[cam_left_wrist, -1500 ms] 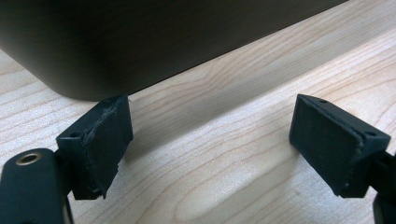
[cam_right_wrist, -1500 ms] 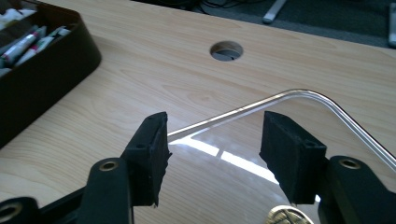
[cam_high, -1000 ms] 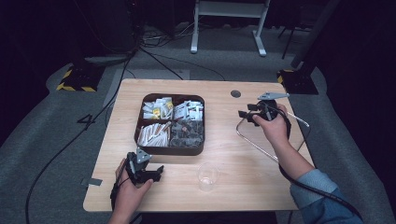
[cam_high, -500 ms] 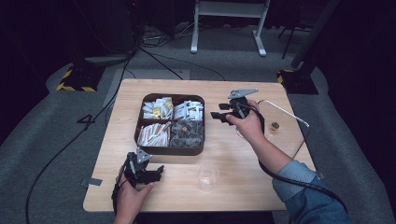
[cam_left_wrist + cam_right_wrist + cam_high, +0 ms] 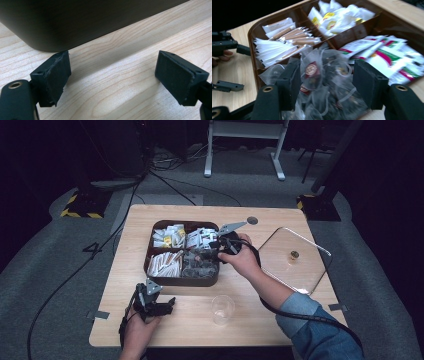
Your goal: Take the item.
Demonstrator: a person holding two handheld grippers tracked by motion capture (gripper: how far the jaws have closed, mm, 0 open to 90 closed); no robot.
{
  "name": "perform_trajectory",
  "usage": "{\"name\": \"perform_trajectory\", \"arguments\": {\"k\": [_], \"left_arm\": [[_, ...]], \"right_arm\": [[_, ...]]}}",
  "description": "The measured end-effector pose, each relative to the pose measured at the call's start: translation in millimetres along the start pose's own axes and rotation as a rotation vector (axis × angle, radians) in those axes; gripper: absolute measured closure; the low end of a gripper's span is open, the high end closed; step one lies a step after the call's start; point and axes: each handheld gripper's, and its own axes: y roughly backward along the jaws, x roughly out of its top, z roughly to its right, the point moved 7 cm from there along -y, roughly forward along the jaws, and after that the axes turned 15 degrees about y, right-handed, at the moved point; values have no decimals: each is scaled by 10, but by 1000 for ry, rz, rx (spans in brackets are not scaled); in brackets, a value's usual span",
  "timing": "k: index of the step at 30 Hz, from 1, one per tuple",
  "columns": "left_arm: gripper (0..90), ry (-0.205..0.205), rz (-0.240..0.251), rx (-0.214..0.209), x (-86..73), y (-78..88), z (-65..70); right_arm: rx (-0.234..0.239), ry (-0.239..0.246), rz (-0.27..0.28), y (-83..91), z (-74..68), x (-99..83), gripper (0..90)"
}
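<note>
A brown four-part tray [image 5: 150, 256] sits mid-table. My right gripper [image 5: 216, 246] hovers over its front right compartment. In the right gripper view it [image 5: 327, 82] is open, its jaws either side of a heap of clear tea bags [image 5: 312, 70] with red labels; whether they touch is unclear. The other compartments hold white and brown stick packets [image 5: 284, 42], yellow-and-white packets [image 5: 337, 15] and red-and-green sachets [image 5: 387, 52]. My left gripper [image 5: 162, 307] rests open on the table near the front left edge. In its own view it [image 5: 112, 75] holds nothing and faces the tray's dark wall [image 5: 87, 20].
A clear glass cup [image 5: 222, 309] stands in front of the tray near the table's front edge. A glass lid [image 5: 280, 265] with a gold knob [image 5: 294, 255] lies flat at the right of the table. Cables trail over the floor behind.
My right gripper has moved left from above the glass lid to over the tray's front right compartment. The left gripper has stayed where it was.
</note>
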Motion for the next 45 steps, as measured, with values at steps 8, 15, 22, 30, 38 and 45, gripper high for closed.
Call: {"name": "perform_trajectory", "arguments": {"k": [8,15,22,30,38,45], "left_arm": [[137,0,-1,0,0,0,0],[138,0,-1,0,0,1,0],[137,-1,-1,-1,0,0,1],[138,-3,-3,-8,2,-4,6],[138,-10,-4,-10,6,-7,5],[138,-14,-7,-10,6,-6,3]], "right_arm": [[33,15,-25,-238,-110,7,409],[50,19,-61,-408,-158,-60,463],[75,39,-107,-499,-202,-138,673],[47,65,-88,-422,-207,-91,781],[43,51,-34,-298,-180,-9,787],[55,52,29,-104,-184,103,791]]}}
